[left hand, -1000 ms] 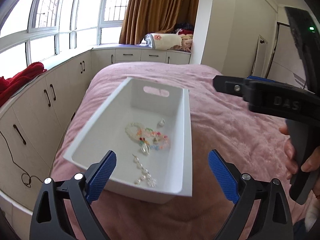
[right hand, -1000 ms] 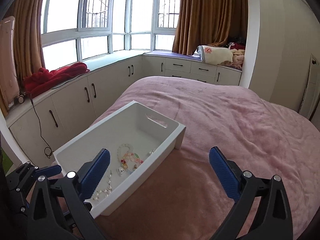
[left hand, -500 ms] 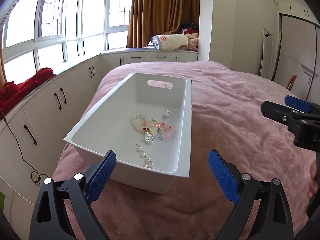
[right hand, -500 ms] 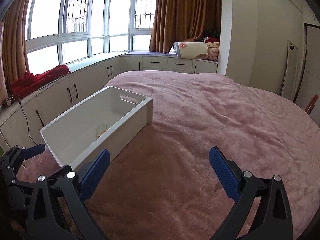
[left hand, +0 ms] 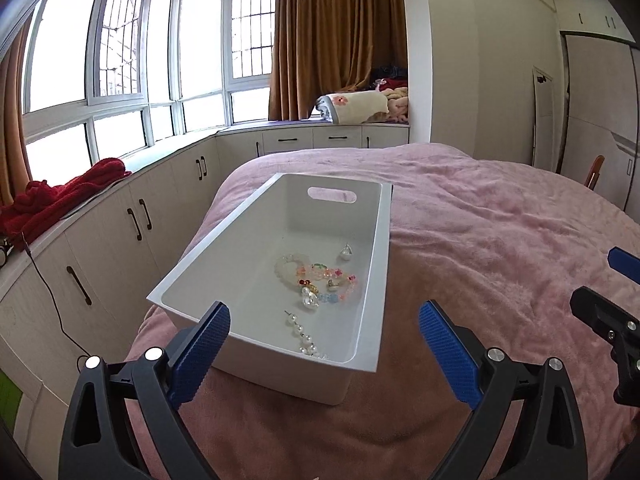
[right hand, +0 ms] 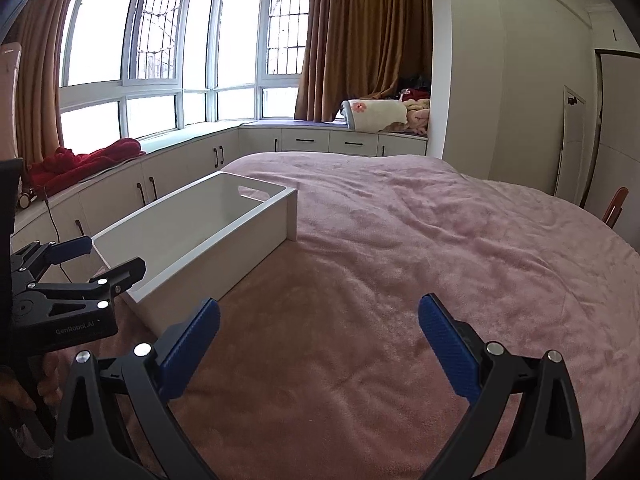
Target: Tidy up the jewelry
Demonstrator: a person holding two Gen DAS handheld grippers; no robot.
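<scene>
White bin (left hand: pixel 372 280) center frame on pink bedspread (left hand: pixel 500 240), bracelets (left hand: pixel 320 276) and pearl string (left hand: pixel 302 334) inside. Left gripper (left hand: pixel 324 344) released, empty; right gripper (right hand: pixel 319 340) likewise spread, empty.

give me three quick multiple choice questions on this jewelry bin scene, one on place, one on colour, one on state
1. Where is the jewelry?
A. loose on the blanket
B. inside the white bin
C. on the window ledge

2. What colour is the blanket on the bed?
A. pink
B. green
C. grey

3. How are the left tongs?
A. shut on a bracelet
B. shut on the bin's rim
C. open, holding nothing

Answers: 1 B, the beads lie on the floor of the white bin. 2 A, pink fabric surrounds the bin. 3 C, their blue pads stand wide apart, nothing between them.
</scene>
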